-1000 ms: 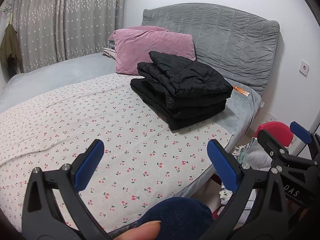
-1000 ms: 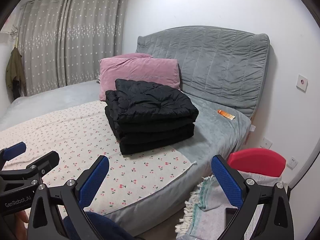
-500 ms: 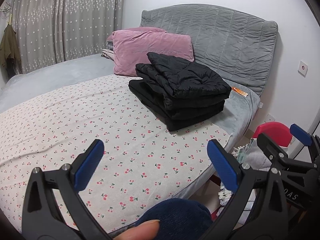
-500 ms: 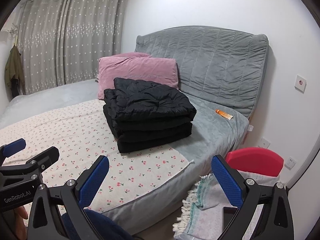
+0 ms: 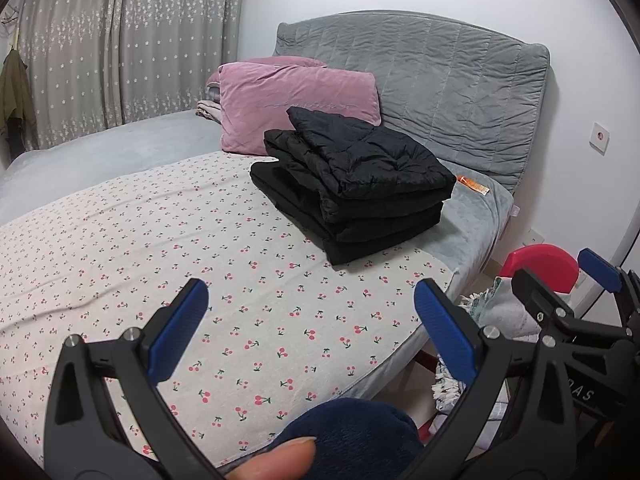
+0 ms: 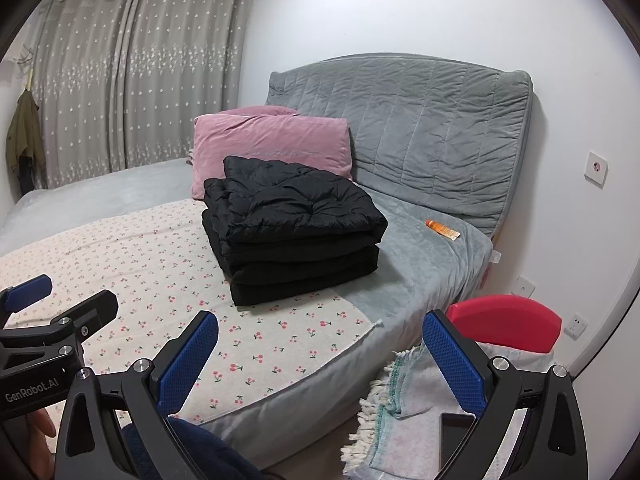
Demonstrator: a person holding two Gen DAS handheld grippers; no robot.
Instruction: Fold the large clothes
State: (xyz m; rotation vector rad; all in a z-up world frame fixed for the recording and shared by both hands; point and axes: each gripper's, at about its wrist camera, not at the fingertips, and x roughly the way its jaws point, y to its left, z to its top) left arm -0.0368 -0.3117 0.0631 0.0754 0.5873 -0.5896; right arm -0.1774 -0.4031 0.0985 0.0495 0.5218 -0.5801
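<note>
Grey curtains (image 6: 132, 76) and a white wall back a bed (image 6: 436, 264) with a padded grey headboard (image 6: 420, 128), a cherry-print sheet (image 5: 168, 248) over its near half and pink pillows (image 6: 272, 144) at its far end.

On the bed, at the far right corner of the sheet and just in front of the pillows, sits the task's thing: a stack of black clothes (image 6: 296, 236), already folded into several thick, squared layers, the top one a quilted jacket. An orange tube (image 6: 442, 229) lies apart on the grey blanket to its right. Beside the bed, on the right, stand a red chair (image 6: 504, 322) and a fringed cloth (image 6: 404, 412).

Both grippers hang off the near edge of the bed, side by side. The left gripper (image 5: 316, 328) has its jaws spread wide with nothing between them; the right gripper (image 6: 320, 360) likewise stands wide and empty.

From both pairs of jaws the stack lies ahead and well apart, across bare sheet. Its long axis seems to run from near right to far left, slanted to the line of the jaws. The right gripper looks the nearer, seeing the stack almost dead ahead, while from the left it lies ahead and to the right. No unfolded garment shows, so the folding appears done; any further touch would probably mean reaching forward, right hand first.
</note>
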